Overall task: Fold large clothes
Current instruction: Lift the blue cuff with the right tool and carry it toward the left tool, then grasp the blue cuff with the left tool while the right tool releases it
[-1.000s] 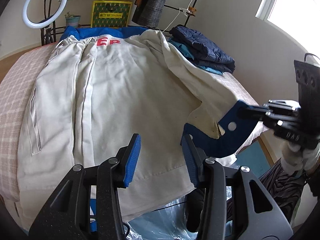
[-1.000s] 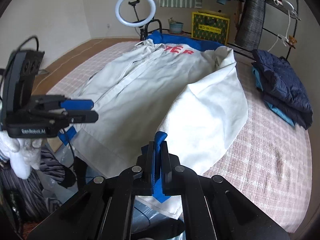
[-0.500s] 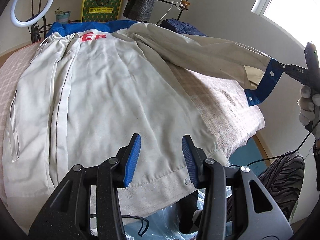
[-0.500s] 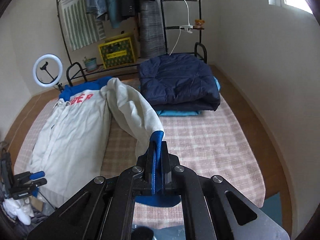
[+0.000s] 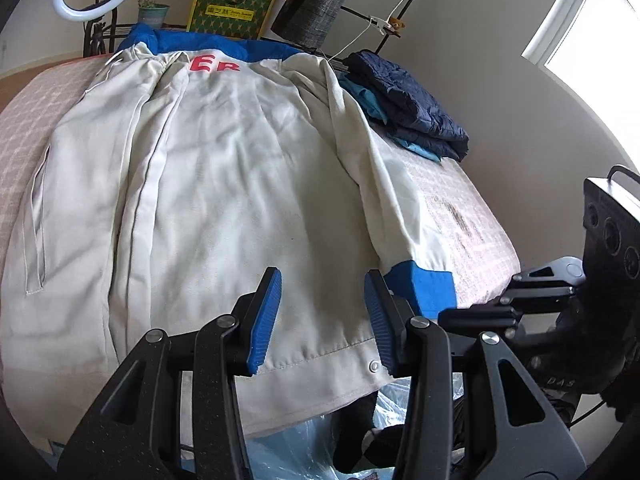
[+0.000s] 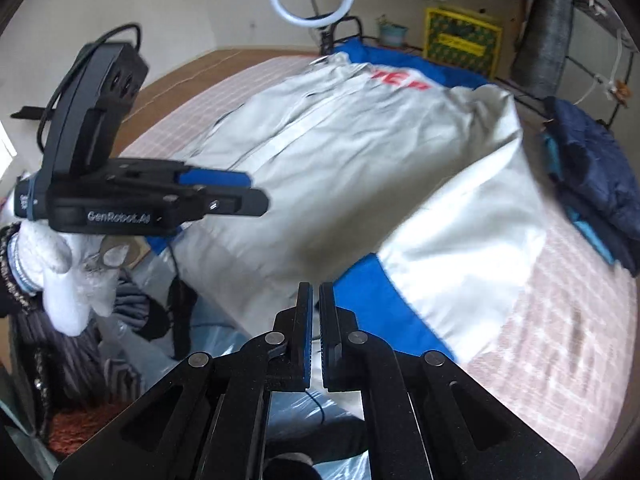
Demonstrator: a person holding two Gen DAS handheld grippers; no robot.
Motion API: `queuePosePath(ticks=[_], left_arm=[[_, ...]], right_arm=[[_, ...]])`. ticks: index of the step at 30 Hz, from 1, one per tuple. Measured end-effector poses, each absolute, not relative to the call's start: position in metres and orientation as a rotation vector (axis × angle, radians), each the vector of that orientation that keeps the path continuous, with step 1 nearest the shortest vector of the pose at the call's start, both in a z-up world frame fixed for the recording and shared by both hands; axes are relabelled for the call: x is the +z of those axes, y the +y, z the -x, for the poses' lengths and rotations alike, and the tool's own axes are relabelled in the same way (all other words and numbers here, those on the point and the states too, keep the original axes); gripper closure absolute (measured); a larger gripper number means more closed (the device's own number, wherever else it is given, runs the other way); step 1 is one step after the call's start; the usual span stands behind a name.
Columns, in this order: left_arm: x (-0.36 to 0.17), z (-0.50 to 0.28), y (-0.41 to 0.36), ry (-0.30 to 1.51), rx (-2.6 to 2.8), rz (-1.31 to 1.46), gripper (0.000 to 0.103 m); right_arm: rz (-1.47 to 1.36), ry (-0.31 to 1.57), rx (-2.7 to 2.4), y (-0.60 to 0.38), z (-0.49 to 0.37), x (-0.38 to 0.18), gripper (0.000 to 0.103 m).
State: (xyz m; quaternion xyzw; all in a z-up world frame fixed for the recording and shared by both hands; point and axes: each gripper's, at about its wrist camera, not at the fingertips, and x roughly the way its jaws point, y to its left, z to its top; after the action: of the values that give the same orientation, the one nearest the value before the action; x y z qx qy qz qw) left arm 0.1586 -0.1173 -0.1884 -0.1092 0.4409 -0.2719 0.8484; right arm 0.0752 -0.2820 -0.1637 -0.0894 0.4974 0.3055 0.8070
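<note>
jacket: cream, blue-trimmed; spread back-up on bed; right sleeve folded alongside

- The left gripper is built of black plastic, with blue pads, silver screws and white "GenRobot.AI" lettering.
- A black cable is attached to its camera block.
- A white glove and striped clothing are worn.
- The right gripper is made alike.

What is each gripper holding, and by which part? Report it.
The left gripper is open and holds nothing. The right gripper is shut, seemingly pinching the blue cuff by its edge, though the contact is partly hidden.
</note>
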Motion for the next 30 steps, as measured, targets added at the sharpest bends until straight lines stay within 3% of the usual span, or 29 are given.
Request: queuePosePath(ticks=[2,5,11,12,16,17,19,20,30], left_arm=[[-0.192,-0.160,-0.125,0.944,-0.593,0.256,0.059],[-0.199,-0.162,-0.142,0.967,-0.638,0.279,0.059],[-0.209,-0.165,-0.183,1.017,-0.744,0.320,0.054],[-0.210,-0.166,-0.188,1.021,-0.758,0.327,0.050],[-0.218,-0.174,-0.211,1.043,-0.760,0.268,0.049],[-0.219,-0.176,-0.216,1.039,-0.761,0.242,0.052],[-0.223,-0.178,-0.222,1.029,-0.741,0.184,0.091],[-0.227,-0.180,-0.224,1.041,-0.749,0.175,0.097],[-0.241,-0.172,-0.203,1.054,-0.737,0.226,0.099]], right_arm=[[0.177,1.118,0.696,-0.280,-0.074,-0.166,0.095],[0.127,1.088,0.702,-0.304,-0.077,-0.148,0.074],[-0.017,1.016,0.571,-0.374,-0.136,-0.111,0.072],[-0.051,1.010,0.534,-0.387,-0.153,-0.109,0.072],[-0.269,1.003,0.439,-0.438,-0.234,-0.117,0.071],[-0.297,0.997,0.405,-0.447,-0.253,-0.122,0.071],[-0.324,0.998,0.343,-0.459,-0.290,-0.134,0.071],[-0.354,1.012,0.332,-0.465,-0.308,-0.144,0.071],[-0.579,1.081,0.214,-0.495,-0.415,-0.211,0.071]])
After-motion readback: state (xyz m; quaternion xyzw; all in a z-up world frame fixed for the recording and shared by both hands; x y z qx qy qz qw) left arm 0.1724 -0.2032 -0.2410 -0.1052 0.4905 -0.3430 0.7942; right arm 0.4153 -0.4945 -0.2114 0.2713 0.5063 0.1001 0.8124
